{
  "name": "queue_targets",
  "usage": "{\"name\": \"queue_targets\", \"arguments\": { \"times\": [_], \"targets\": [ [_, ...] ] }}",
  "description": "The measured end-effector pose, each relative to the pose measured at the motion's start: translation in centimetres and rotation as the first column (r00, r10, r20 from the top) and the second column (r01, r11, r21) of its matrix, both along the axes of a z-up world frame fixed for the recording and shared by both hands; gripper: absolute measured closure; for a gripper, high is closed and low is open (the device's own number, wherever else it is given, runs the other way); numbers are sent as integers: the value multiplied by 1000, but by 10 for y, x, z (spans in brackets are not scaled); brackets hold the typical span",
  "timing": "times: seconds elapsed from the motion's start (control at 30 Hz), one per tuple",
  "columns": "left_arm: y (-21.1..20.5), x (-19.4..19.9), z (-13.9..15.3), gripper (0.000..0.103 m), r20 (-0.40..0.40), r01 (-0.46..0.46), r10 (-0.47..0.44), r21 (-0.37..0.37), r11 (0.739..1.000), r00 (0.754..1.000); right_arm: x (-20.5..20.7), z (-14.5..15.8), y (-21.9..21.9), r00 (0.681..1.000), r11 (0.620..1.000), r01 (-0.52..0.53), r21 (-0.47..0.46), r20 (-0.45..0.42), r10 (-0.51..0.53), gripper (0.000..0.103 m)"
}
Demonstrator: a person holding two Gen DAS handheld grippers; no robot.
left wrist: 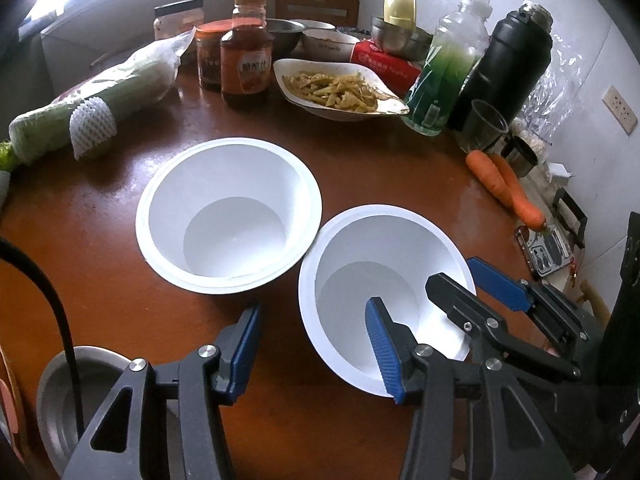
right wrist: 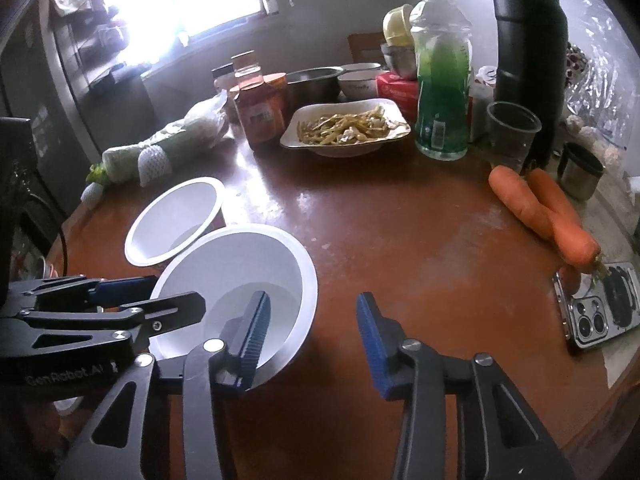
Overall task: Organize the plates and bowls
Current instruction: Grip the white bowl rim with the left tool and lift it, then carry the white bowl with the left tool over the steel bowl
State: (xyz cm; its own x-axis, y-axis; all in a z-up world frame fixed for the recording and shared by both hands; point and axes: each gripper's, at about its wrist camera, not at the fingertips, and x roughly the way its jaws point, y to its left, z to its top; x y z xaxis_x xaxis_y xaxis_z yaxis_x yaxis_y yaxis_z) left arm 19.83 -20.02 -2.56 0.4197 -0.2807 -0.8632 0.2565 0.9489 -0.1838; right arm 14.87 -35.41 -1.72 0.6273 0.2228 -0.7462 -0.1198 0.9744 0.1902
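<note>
Two white bowls stand side by side on the brown table point(left wrist: 120, 300). My left gripper point(left wrist: 314, 304) is open astride the near-left rim of the nearer bowl point(left wrist: 360, 272), with its right finger inside and its left finger outside. My right gripper point(right wrist: 313, 295) is open astride the right rim of this same bowl point(right wrist: 240, 264), its left finger inside. Neither pair of pads presses on the wall. The other bowl point(left wrist: 232, 216) point(right wrist: 176, 216) sits just beyond, touching or nearly touching it. Each gripper shows in the other's view: the right gripper point(left wrist: 451, 270) and the left gripper point(right wrist: 178, 290).
A plate of food point(left wrist: 340, 88), a sauce bottle point(left wrist: 246, 64), a green bottle point(left wrist: 440, 76), a black flask point(left wrist: 504, 64) and a plastic cup point(right wrist: 512, 132) crowd the back. Carrots point(right wrist: 540, 208) and a phone point(right wrist: 596, 312) lie right. A wrapped vegetable point(left wrist: 100, 100) lies left, a grey bowl point(left wrist: 56, 392) below left.
</note>
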Motion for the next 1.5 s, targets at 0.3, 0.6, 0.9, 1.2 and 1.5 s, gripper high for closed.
{"name": "queue_targets", "arguments": {
  "times": [0.3, 0.6, 0.9, 1.2, 1.5],
  "targets": [
    [-3, -1, -7, 75, -21, 17, -18, -8, 1000, 1000, 0, -3, 10, 999, 999, -44, 9, -15, 44, 72],
    [0, -11, 0, 78, 8, 30, -30, -6, 1000, 1000, -6, 6, 18, 998, 998, -56, 20, -3, 56, 76],
    [20, -29, 23, 78, 63, 12, -10, -30, 999, 998, -21, 30, 33, 996, 997, -75, 3, 47, 75, 76],
    [55, -50, 46, 78, 125, -28, 33, -40, 999, 992, -33, 52, 63, 987, 992, -129, 1, 95, 128, 76],
    [100, -70, 66, 78, 181, -78, 83, -38, 996, 980, -42, 72, 107, 970, 980, -200, -14, 136, 200, 76]
  ]
}}
